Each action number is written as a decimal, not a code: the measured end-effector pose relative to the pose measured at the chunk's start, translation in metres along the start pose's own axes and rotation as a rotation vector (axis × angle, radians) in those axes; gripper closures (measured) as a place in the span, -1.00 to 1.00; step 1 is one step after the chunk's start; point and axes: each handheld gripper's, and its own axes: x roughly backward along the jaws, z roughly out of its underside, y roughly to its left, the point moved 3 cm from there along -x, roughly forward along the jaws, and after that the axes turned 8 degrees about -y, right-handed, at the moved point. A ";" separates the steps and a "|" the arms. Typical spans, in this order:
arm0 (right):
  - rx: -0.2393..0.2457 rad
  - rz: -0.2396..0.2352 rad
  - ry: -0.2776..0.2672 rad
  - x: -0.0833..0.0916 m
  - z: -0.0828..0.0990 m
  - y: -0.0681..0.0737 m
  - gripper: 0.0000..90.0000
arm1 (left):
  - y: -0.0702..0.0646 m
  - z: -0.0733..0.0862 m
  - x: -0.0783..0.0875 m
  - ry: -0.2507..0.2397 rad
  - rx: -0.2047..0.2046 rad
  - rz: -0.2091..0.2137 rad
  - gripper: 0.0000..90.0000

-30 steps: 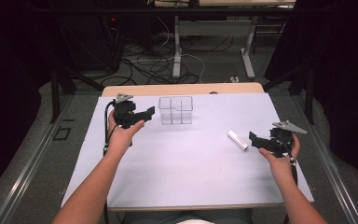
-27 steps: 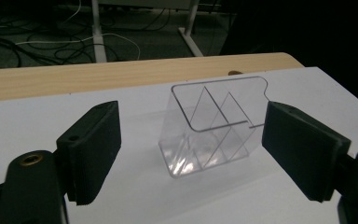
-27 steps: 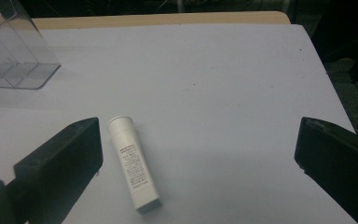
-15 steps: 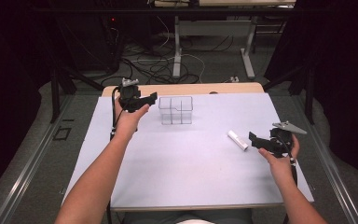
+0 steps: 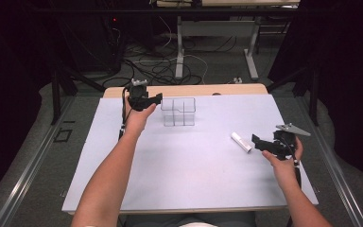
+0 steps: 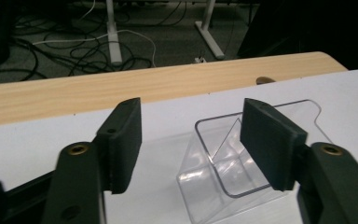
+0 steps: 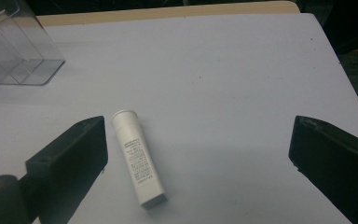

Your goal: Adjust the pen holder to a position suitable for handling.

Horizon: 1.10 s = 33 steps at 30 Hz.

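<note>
A clear plastic box (image 5: 178, 112) with inner dividers stands on the white sheet near the table's far edge. My left gripper (image 5: 159, 99) hovers just left of it. In the left gripper view the left gripper (image 6: 196, 140) is open and its jaws have just been closing, with a corner of the clear box (image 6: 228, 163) between them and no pad touching it. A white tube (image 5: 241, 142) lies flat at the right. My right gripper (image 5: 256, 140) points at it, open wide and just closing a little. The tube (image 7: 137, 158) lies between the right gripper's (image 7: 200, 161) jaws, near the left one.
The white sheet (image 5: 184, 179) covers most of a wooden table, whose bare strip (image 5: 189, 90) runs along the far edge. Beyond it are cables and desk legs on the floor. Dark curtains stand at both sides.
My left gripper has moved away from me and a little right, up to the clear box, and its jaws have narrowed. The right hand and the tube have stayed put.
</note>
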 end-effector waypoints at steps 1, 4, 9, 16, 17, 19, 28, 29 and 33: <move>0.007 -0.005 0.006 0.000 0.000 -0.001 -0.90 | 0.001 0.003 -0.003 0.018 0.016 0.006 -0.01; -0.002 -0.005 0.009 0.000 0.001 0.000 -0.88 | 0.000 0.007 -0.007 0.055 0.046 0.026 0.10; -0.004 -0.005 0.021 0.000 0.001 -0.001 -0.87 | -0.004 0.012 -0.012 0.081 0.066 0.034 0.25; -0.009 -0.009 0.018 -0.001 0.002 -0.001 -0.86 | -0.008 0.020 -0.020 0.116 0.078 0.032 0.34; -0.004 -0.011 0.016 -0.002 0.002 -0.001 -0.86 | -0.008 0.023 -0.021 0.124 0.089 0.032 0.35; -0.003 -0.013 0.016 -0.002 0.002 -0.001 -0.85 | -0.008 0.026 -0.023 0.146 0.102 0.035 0.40; -0.007 -0.018 0.022 -0.003 0.003 -0.002 -0.85 | -0.015 0.029 -0.024 0.165 0.093 0.025 0.68; -0.009 -0.019 0.023 -0.003 0.003 -0.002 -0.85 | -0.015 0.029 -0.024 0.165 0.093 0.025 0.69; -0.009 -0.019 0.022 -0.003 0.003 -0.002 -0.85 | -0.016 0.030 -0.023 0.157 0.105 0.005 0.77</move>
